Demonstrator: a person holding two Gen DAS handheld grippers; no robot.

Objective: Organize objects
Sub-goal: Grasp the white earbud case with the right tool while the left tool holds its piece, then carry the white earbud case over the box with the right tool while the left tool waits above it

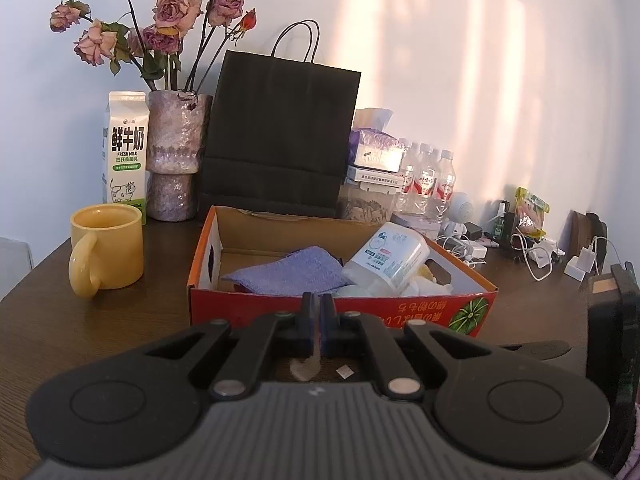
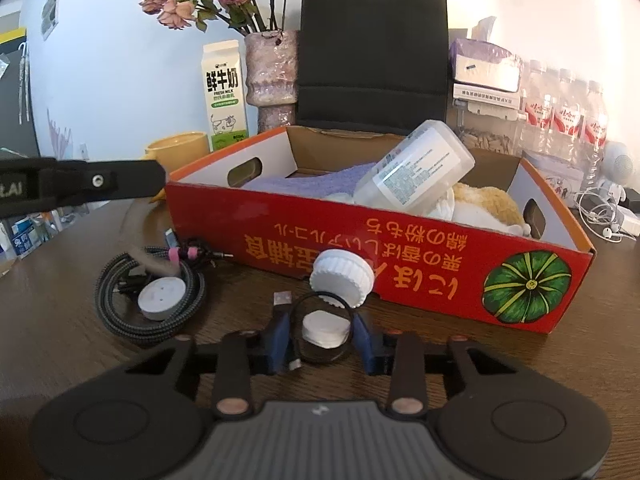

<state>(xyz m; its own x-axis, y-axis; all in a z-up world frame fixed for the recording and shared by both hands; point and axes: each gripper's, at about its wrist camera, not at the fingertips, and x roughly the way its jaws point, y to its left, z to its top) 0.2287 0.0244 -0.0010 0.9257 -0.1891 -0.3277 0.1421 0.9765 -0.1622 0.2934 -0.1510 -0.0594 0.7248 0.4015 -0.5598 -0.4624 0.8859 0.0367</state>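
Observation:
A red and orange cardboard box stands on the dark wooden table, and it holds a purple cloth, a white plastic bottle lying on its side and a fluffy cream thing. My right gripper is low in front of the box. Its blue fingers touch both sides of a black cable loop that rings a white disc. A white ribbed cap leans against the box front just beyond. My left gripper is shut and empty before the box's near wall.
A coiled braided cable with a white puck lies left of the right gripper. A yellow mug, a milk carton, a vase of dried roses, a black paper bag, water bottles and chargers stand around the box.

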